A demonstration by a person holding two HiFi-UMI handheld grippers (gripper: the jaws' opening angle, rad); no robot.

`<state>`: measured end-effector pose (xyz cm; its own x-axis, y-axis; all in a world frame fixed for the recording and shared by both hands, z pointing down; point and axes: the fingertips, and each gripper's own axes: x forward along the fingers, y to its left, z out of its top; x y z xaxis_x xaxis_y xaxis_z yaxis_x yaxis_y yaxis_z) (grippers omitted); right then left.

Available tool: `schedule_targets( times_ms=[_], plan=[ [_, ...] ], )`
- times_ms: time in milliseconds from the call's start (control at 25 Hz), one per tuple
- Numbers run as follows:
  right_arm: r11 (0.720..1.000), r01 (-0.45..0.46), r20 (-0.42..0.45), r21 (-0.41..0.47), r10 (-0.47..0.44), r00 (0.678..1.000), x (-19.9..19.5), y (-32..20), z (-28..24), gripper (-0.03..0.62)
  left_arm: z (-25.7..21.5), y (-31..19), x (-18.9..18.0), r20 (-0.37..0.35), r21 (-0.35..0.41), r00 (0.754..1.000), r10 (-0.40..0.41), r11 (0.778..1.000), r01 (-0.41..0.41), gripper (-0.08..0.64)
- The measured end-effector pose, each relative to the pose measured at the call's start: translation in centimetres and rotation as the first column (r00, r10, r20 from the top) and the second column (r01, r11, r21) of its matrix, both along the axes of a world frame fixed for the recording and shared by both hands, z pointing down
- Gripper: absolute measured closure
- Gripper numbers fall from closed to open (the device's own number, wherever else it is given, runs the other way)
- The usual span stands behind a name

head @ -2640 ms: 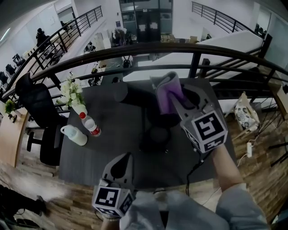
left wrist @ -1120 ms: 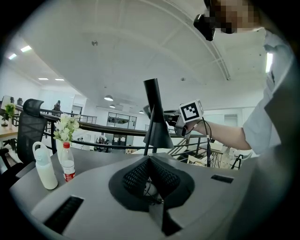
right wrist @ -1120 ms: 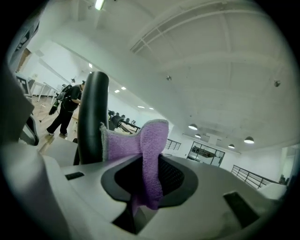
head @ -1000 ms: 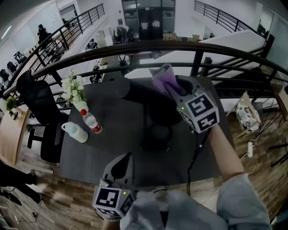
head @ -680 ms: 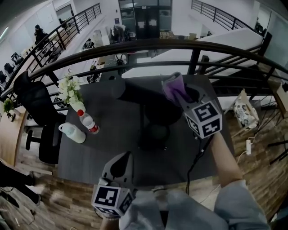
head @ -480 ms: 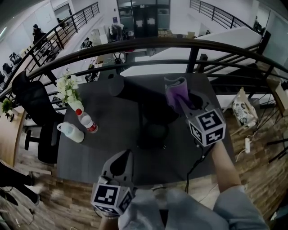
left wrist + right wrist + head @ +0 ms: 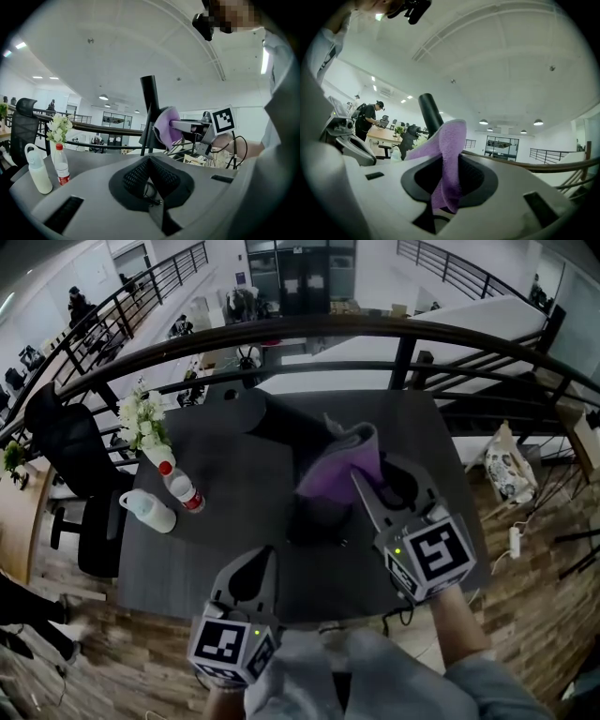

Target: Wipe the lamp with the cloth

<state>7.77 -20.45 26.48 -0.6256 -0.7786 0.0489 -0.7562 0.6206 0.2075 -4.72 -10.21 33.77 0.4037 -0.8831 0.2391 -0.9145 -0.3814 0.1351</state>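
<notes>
as the right gripper [image 7: 364, 486] clamps the cloth [image 7: 336, 470], the cloth touches the lamp [image 7: 149, 101].

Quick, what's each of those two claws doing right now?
Left gripper: shut, holding nothing.
Right gripper: shut on the purple cloth.

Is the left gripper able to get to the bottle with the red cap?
Probably yes. The left gripper is shut and empty at the near edge of the table, and bare tabletop lies between it and the bottle. The white jug beside the bottle may crowd it.
</notes>
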Motion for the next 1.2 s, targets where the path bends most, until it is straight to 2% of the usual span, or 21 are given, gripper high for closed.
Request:
schedule_targets(
  times_ms=[240, 440, 560, 720, 840, 1040, 1200],
  plan=[
    [0.997, 0.073, 0.023, 0.033, -0.074, 0.997, -3.4, 1.4, -1.4, 0.5, 0.3, 0.5, -0.6, 0.002, -0.007, 1.0, -0.005, 1.0, 0.005, 0.551],
    [0.997, 0.069, 0.02, 0.03, -0.07, 0.997, -5.1, 1.5, -0.9, 0.5, 0.3, 0.8, -1.4, 0.009, -0.028, 1.0, -0.025, 0.999, 0.025, 0.551],
    [0.997, 0.072, 0.011, 0.016, -0.073, 0.997, -6.2, 1.5, 0.1, 0.5, 0.3, 0.8, -2.2, 0.003, -0.012, 0.999, -0.035, 0.999, 0.035, 0.551],
    [0.996, 0.085, -0.012, -0.033, -0.086, 0.996, -7.0, 1.9, 2.3, 0.5, 0.4, 1.0, -2.5, 0.013, -0.033, 0.999, -0.043, 0.999, 0.043, 0.551],
    [0.992, 0.087, -0.019, -0.089, -0.089, 0.996, -7.5, 2.4, 4.8, 0.5, 0.4, 1.2, -2.9, 0.006, -0.022, 0.999, -0.049, 0.999, 0.05, 0.551],
    [0.985, 0.06, -0.061, -0.159, -0.071, 0.996, -7.5, 2.4, 8.6, 0.5, 0.3, 1.4, -3.3, 0.008, -0.024, 0.998, -0.065, 0.998, 0.065, 0.551],
    [0.98, 0.034, -0.081, -0.197, -0.051, 0.995, -7.7, 2.2, 11.7, 0.5, 0.9, 1.8, -4.1, 0.023, -0.071, 0.996, -0.085, 0.994, 0.087, 0.551]
  ],
)
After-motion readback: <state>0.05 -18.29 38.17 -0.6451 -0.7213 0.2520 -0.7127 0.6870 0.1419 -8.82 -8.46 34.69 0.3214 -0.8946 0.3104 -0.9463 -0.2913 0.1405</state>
